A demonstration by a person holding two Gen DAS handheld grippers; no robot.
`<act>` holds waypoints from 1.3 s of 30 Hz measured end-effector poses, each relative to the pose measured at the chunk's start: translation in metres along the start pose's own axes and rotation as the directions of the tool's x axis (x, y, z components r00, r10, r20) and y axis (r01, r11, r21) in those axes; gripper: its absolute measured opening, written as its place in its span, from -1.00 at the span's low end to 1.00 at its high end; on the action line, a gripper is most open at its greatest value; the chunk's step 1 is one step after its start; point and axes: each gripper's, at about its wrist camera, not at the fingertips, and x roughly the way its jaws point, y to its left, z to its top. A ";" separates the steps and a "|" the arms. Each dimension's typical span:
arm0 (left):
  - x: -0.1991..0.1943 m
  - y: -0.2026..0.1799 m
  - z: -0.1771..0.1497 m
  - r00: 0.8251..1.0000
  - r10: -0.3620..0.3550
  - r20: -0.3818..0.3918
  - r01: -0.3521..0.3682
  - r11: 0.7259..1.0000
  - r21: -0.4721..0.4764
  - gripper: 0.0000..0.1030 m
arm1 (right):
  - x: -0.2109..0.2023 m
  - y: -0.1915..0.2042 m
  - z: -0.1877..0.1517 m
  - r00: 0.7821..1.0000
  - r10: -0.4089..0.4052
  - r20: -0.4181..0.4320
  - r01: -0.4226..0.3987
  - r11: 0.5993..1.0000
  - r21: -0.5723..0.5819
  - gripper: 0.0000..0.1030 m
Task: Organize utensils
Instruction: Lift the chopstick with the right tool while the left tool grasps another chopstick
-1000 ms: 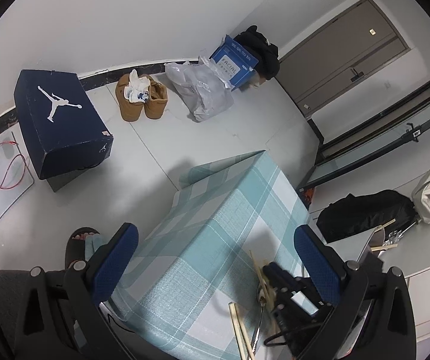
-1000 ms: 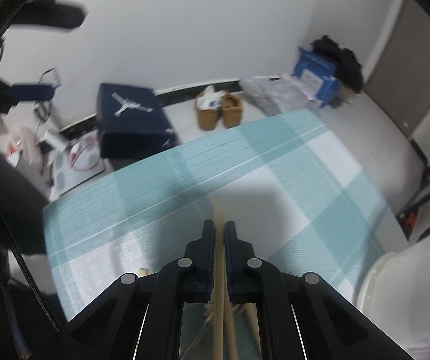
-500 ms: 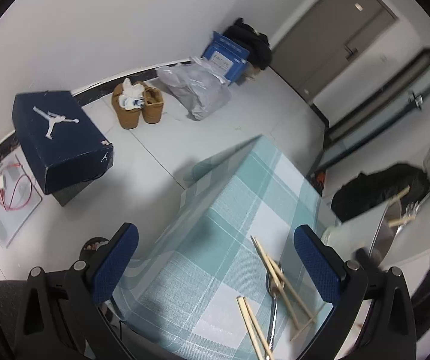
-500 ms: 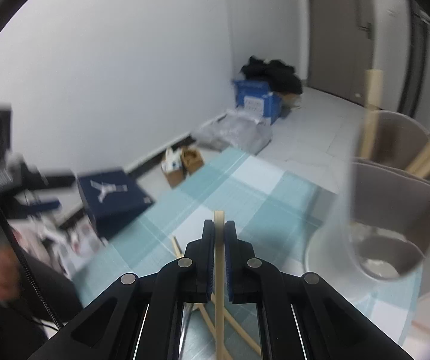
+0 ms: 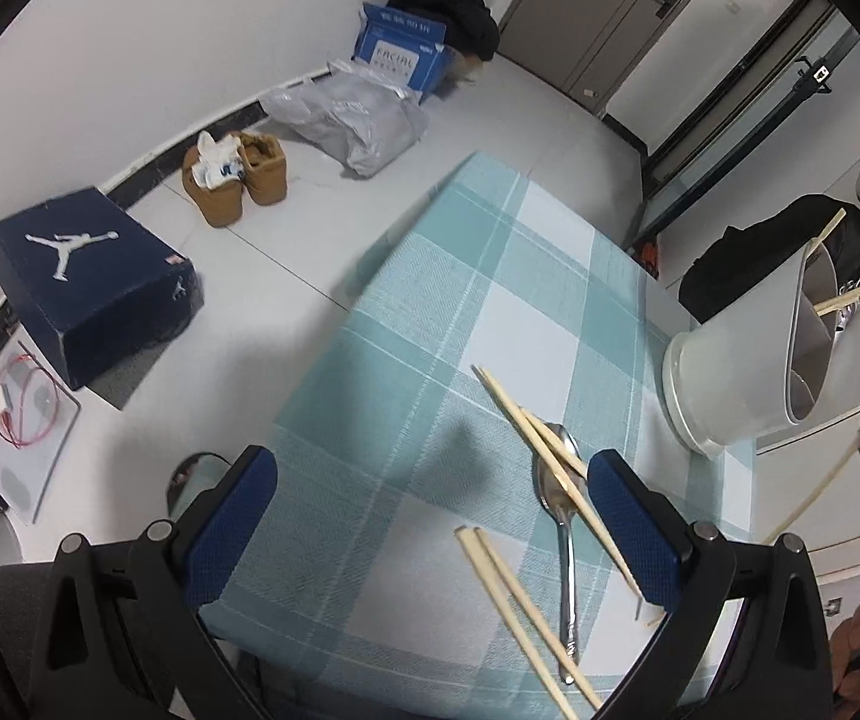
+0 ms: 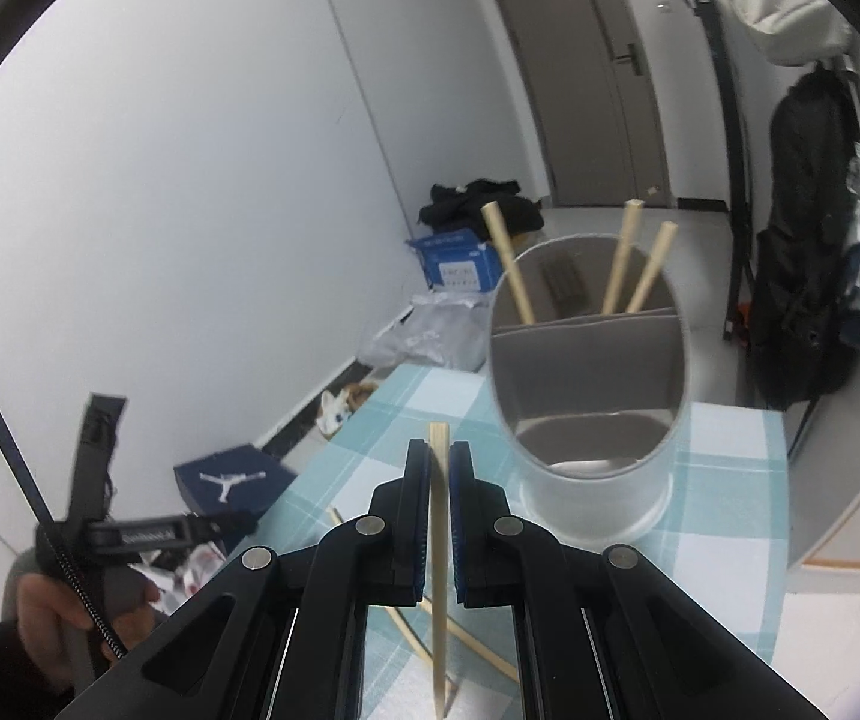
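My right gripper (image 6: 440,456) is shut on a wooden chopstick (image 6: 439,564), held upright in the air just in front of the grey divided utensil holder (image 6: 592,456). Three chopsticks (image 6: 622,267) stand in the holder's far compartment. In the left wrist view the holder (image 5: 742,360) stands at the table's right side, and the held chopstick (image 5: 820,489) shows at the right edge. My left gripper (image 5: 433,516) is open and empty above the checked tablecloth (image 5: 430,360). A metal spoon (image 5: 562,534) and several loose chopsticks (image 5: 520,606) lie on the cloth near its right finger.
On the floor beyond the table are a dark blue shoe box (image 5: 87,276), tan boots (image 5: 231,180), a plastic bag (image 5: 351,114) and a blue carton (image 5: 399,54). A black bag (image 5: 790,258) hangs at the right. A door (image 6: 586,72) is behind.
My right gripper has lifted the chopstick off the table and brought it up close in front of the holder. The left gripper has shifted, so the holder and more of the table show.
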 end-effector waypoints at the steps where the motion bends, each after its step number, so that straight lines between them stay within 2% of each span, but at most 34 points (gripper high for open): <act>1: 0.003 -0.003 0.002 1.000 0.004 -0.010 -0.004 1.000 0.000 0.96 | -0.002 -0.003 0.000 1.000 0.005 0.009 -0.005 1.000 0.012 -0.90; 4: 0.013 -0.012 0.010 0.999 0.011 -0.034 -0.010 1.000 0.005 0.89 | -0.008 -0.009 0.001 0.999 0.004 0.033 -0.005 1.000 0.023 -0.90; 9: 0.029 -0.018 0.026 0.995 -0.006 -0.100 -0.002 0.997 -0.076 0.72 | -0.014 -0.013 -0.002 0.999 -0.006 0.052 0.006 1.000 0.003 -0.90; 11: 0.037 -0.019 0.031 0.991 0.012 -0.131 -0.025 0.994 -0.104 0.44 | -0.016 -0.015 -0.001 0.999 0.004 0.053 -0.005 1.000 0.010 -0.90; 14: 0.048 -0.019 0.035 0.983 0.011 -0.183 -0.039 0.987 -0.153 0.21 | -0.024 -0.019 -0.001 0.997 0.012 0.071 -0.012 1.000 0.011 -0.89; 17: 0.053 -0.018 0.033 0.977 0.040 -0.209 -0.080 0.979 -0.187 0.04 | -0.033 -0.018 -0.004 0.996 0.019 0.086 -0.020 1.000 0.018 -0.89; 20: 0.058 -0.021 0.030 0.971 0.005 -0.237 -0.061 0.971 -0.230 -0.07 | -0.034 -0.022 -0.002 0.996 0.025 0.091 -0.027 0.999 0.030 -0.89; 25: 0.061 -0.034 0.032 0.968 0.071 -0.242 -0.123 0.971 -0.207 -0.31 | -0.041 -0.024 -0.001 0.994 0.035 0.108 -0.039 0.999 0.036 -0.89; 27: 0.061 -0.037 0.032 0.966 0.094 -0.240 -0.146 0.967 -0.209 -0.34 | -0.045 -0.026 -0.001 0.992 0.039 0.116 -0.043 0.998 0.039 -0.89; 32: 0.065 -0.038 0.034 0.957 0.158 -0.243 -0.213 0.952 -0.219 -0.66 | -0.052 -0.028 -0.002 0.991 0.042 0.130 -0.050 0.997 0.054 -0.89; 34: 0.066 -0.035 0.033 0.958 0.149 -0.243 -0.212 0.944 -0.255 -0.86 | -0.053 -0.028 -0.002 0.991 0.044 0.127 -0.051 0.997 0.055 -0.89; 36: 0.067 -0.034 0.032 0.960 0.147 -0.239 -0.214 0.933 -0.288 -0.87 | -0.054 -0.027 -0.001 0.991 0.042 0.126 -0.049 0.998 0.049 -0.89; 39: 0.069 -0.038 0.033 0.960 0.152 -0.235 -0.217 0.934 -0.283 -0.90 | -0.056 -0.025 -0.002 0.991 0.045 0.125 -0.051 0.998 0.040 -0.89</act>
